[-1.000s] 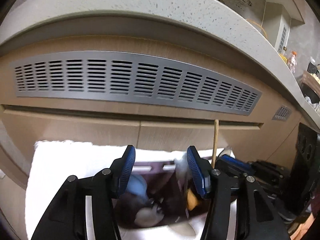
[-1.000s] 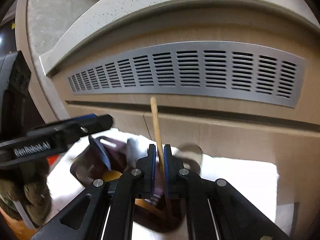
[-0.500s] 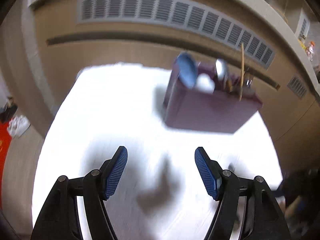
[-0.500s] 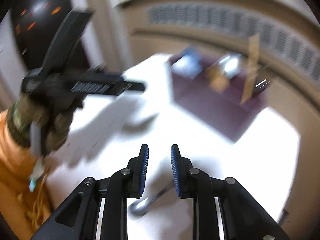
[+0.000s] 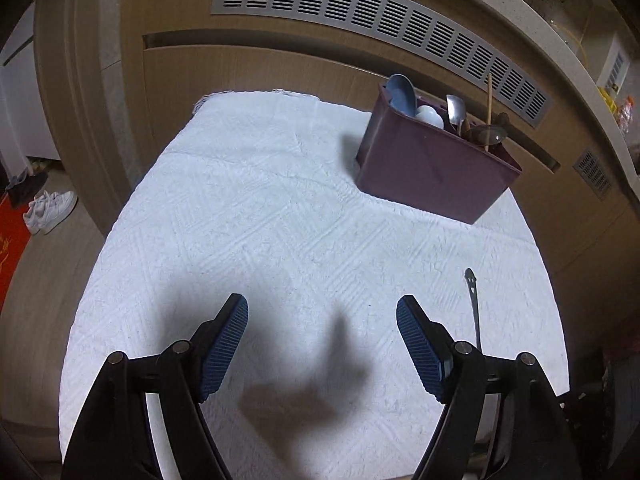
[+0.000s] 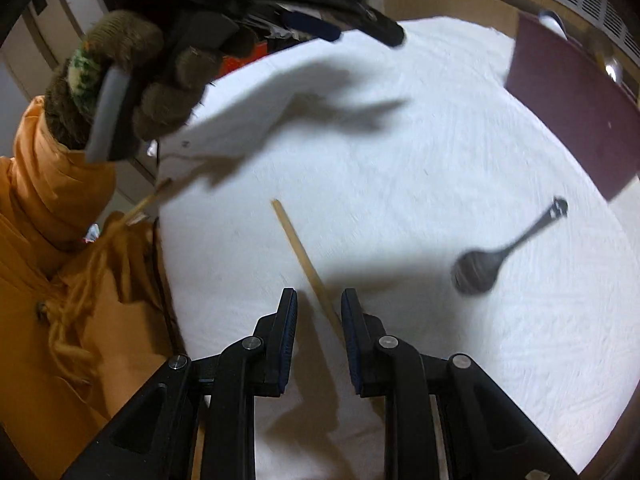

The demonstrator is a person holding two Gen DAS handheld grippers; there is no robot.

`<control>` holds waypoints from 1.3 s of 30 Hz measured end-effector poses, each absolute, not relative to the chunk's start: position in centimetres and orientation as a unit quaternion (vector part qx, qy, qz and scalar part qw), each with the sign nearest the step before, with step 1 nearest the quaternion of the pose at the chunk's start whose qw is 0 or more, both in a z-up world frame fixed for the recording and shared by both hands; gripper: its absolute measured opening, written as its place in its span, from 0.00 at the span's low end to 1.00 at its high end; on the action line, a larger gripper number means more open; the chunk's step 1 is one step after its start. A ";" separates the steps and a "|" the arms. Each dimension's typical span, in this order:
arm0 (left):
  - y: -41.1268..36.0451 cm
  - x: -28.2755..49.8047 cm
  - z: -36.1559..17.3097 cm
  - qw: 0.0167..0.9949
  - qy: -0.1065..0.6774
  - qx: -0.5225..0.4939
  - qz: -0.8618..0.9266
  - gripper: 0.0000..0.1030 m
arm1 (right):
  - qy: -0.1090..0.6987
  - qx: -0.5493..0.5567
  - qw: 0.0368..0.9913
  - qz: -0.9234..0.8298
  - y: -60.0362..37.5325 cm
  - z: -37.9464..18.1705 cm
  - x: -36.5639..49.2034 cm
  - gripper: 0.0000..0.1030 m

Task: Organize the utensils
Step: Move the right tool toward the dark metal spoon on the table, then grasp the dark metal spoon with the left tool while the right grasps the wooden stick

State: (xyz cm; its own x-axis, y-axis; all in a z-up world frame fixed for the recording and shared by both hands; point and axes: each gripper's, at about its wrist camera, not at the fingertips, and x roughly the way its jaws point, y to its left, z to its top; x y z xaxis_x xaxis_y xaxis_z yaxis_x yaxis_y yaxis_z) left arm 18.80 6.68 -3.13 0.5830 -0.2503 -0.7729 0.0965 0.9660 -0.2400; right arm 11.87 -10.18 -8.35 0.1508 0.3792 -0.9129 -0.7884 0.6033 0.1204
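Chopstick (image 6: 304, 260) between closing right tool (image 6: 319, 300)

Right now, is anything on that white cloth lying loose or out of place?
Yes. A dark spoon and one wooden chopstick lie loose on the white cloth, outside the maroon caddy where the other utensils stand upright.

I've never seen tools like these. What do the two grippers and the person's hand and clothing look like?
Each gripper, left and right, is a black linkage with silver pivot pins and two ribbed blue pads. The hand wears a fuzzy olive-brown knitted glove, the arm an orange sleeve.
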 end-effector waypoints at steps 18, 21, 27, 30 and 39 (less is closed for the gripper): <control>-6.1 17.7 -4.2 0.857 0.457 0.052 -0.234 0.73 | 0.461 -0.023 0.868 0.183 -23.5 -5.2 17.5 0.05; -9.4 17.5 -5.1 0.839 0.463 0.081 -0.275 0.48 | 0.461 -0.017 0.871 0.168 -24.0 -5.6 17.8 0.05; -12.0 21.3 -6.5 0.836 0.476 0.087 -0.257 0.33 | 0.464 0.000 0.873 0.150 -25.3 -7.1 18.2 0.05; -12.8 22.4 -7.1 0.836 0.485 0.098 -0.237 0.33 | 0.461 0.006 0.875 0.146 -25.5 -7.2 18.0 0.05; -10.4 15.0 -6.9 0.822 0.497 0.106 -0.258 0.34 | 0.460 0.011 0.876 0.146 -25.9 -7.5 17.2 0.06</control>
